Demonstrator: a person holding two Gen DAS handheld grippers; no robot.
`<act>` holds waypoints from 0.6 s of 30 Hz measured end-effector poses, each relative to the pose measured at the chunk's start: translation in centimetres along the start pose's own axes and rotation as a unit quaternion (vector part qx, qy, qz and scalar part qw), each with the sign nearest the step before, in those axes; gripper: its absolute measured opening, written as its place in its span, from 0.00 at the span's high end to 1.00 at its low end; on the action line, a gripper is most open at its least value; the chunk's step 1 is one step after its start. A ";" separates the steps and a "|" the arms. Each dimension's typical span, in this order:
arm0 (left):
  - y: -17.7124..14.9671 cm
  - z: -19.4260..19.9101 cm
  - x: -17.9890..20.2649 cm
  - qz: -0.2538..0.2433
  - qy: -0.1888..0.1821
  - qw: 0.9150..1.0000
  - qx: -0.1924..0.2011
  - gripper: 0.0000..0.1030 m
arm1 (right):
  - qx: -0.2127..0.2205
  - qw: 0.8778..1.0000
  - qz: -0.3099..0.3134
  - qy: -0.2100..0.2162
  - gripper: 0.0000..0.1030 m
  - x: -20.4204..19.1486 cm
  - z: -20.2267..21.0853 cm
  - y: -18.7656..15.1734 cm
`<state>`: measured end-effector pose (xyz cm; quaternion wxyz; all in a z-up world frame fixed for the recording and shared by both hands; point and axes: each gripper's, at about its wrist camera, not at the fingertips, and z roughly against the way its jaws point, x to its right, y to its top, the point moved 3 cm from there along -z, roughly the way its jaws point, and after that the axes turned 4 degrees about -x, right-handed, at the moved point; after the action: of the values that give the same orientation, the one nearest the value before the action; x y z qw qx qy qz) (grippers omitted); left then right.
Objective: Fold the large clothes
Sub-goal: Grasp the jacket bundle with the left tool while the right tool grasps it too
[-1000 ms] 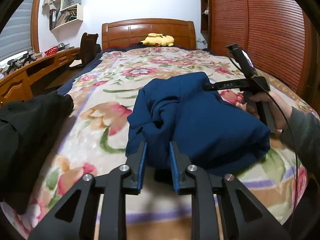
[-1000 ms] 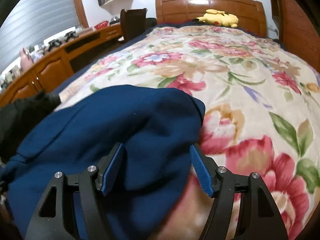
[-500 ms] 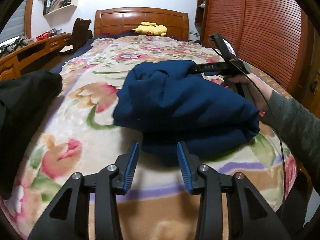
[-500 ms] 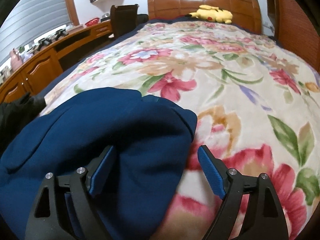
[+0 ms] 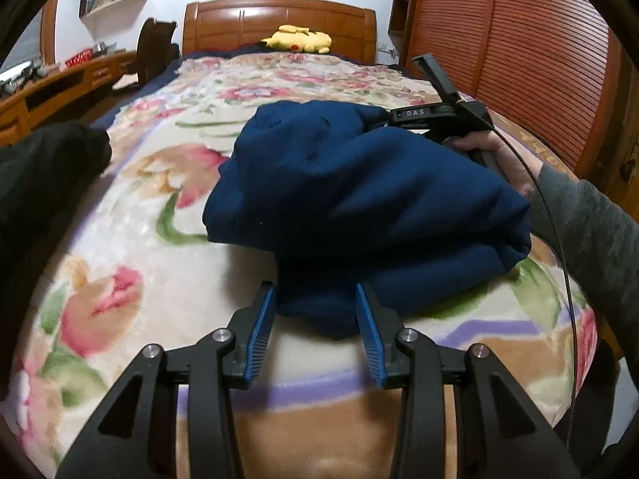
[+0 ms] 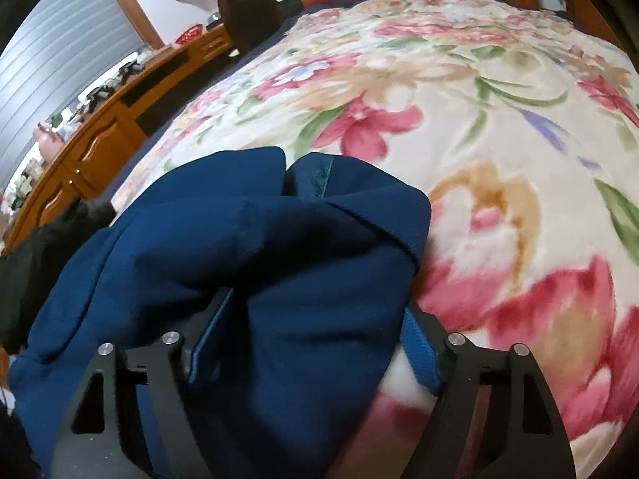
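Note:
A dark blue garment (image 5: 359, 183) lies bundled in thick folds on the floral blanket (image 5: 120, 279) of a bed. My left gripper (image 5: 315, 307) is open at the garment's near edge. The cloth's near corner bulges between its blue pads (image 5: 261, 319) without being pinched. In the right wrist view my right gripper (image 6: 315, 339) is pushed down into the blue garment (image 6: 239, 239) at its far right end. A thick fold fills the gap, and the jaws are closing on it. In the left wrist view a hand (image 5: 491, 151) holds that gripper's handle, and the cloth hides its fingertips.
A black garment (image 5: 44, 175) lies at the bed's left edge. A yellow plush toy (image 5: 297, 38) rests against the wooden headboard. A wooden desk (image 6: 100, 139) and a chair stand to the left, and slatted wardrobe doors (image 5: 519, 60) to the right.
My left gripper was shut on the garment's near edge; it has opened and let go. My right gripper has sunk lower into the cloth, and its jaws widened, then narrowed.

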<state>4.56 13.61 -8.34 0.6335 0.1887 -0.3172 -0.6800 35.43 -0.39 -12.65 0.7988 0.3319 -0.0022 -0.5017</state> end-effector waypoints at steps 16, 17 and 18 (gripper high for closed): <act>0.6 0.9 -0.3 0.018 -0.028 0.999 0.022 0.89 | 0.058 0.995 0.058 -0.052 0.87 -3.1 3.2 -0.2; 0.9 1.5 -0.2 0.016 -0.025 0.999 0.035 0.90 | 0.068 0.994 0.061 -0.058 0.87 -3.6 3.7 -0.1; 1.1 2.1 -0.2 0.016 -0.021 0.999 0.046 0.90 | 0.078 0.993 0.067 -0.064 0.88 -4.3 4.4 0.2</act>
<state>4.04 14.21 -6.13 0.6283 0.1982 -0.3642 -0.6582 31.97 0.79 -7.73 0.8006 0.3595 -0.1147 -0.4654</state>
